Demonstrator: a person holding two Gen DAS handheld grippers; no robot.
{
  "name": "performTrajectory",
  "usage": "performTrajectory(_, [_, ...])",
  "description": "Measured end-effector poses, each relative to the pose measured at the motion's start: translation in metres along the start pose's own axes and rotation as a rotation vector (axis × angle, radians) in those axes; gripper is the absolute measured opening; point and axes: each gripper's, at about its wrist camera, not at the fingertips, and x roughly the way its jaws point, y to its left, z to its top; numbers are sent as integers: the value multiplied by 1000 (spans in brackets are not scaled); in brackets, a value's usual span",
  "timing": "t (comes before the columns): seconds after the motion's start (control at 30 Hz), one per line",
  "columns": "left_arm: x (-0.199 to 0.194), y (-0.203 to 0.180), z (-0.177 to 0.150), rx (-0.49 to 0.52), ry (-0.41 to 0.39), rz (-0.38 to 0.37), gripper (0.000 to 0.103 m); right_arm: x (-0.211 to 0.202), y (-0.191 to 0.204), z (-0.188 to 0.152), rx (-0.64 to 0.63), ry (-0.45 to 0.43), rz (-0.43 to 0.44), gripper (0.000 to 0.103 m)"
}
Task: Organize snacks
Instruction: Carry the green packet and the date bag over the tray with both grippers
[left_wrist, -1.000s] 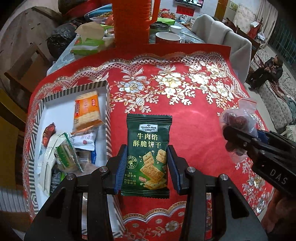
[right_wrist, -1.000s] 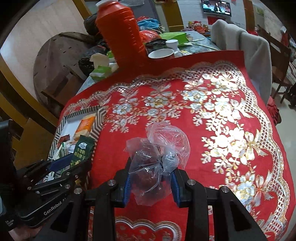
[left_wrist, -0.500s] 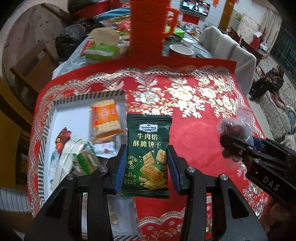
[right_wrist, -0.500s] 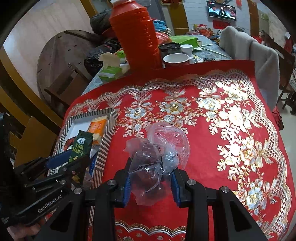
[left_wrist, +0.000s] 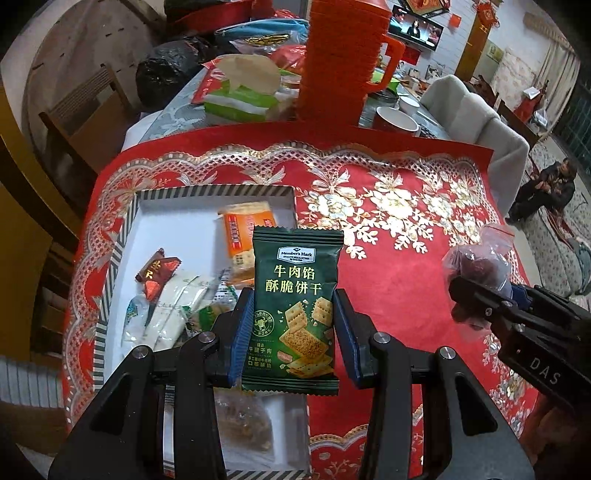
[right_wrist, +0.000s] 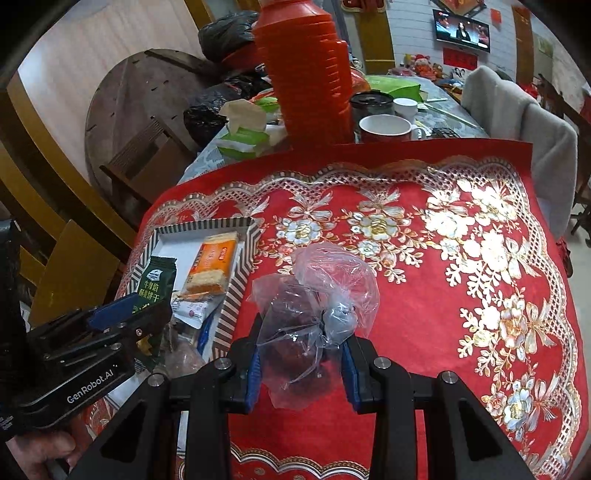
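Green cracker packet (left_wrist: 295, 314) is pinched upright in the left gripper (left_wrist: 293, 334), hanging over the right edge of the striped-rim snack box (left_wrist: 207, 192), where an orange wafer pack (left_wrist: 245, 236) lies. Right gripper (right_wrist: 300, 360) is clamped on a clear plastic bag (right_wrist: 317, 306) of dark red fruit, above the red tablecloth (right_wrist: 424, 302) just beside the box.

Dark green foil cracker packet (left_wrist: 294, 317) is showing "Member's Mark" on a white badge near its top, w/ big yellow Chinese chars 牛肉馅 / 酥脆饼干 beneath; smaller print lower down is too tiny to read. Black body of right hand-held gripper (left_wrist: 541, 363) is carrying white letters "DAS". Black body of left hand-held gripper (right_wrist: 90, 387) is reading "GenRobot.AI".
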Motion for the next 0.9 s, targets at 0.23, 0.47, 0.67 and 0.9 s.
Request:
performTrajectory(0.23, [-5,12,5,-16,-22,2,41,4,7,-1,-3,7,-2,34])
performTrajectory(0.47, [-8,25,0,-23,-15,1,41,2,13,-7,19,-5,0,34])
performTrajectory(0.67, [-3,36,-4,-31,10,-1,41,13,18,-18,44,22,6,34])
performTrajectory(0.9, [-9,61,-5,-53,0,10,41,17,38,-12,30,14,14,34])
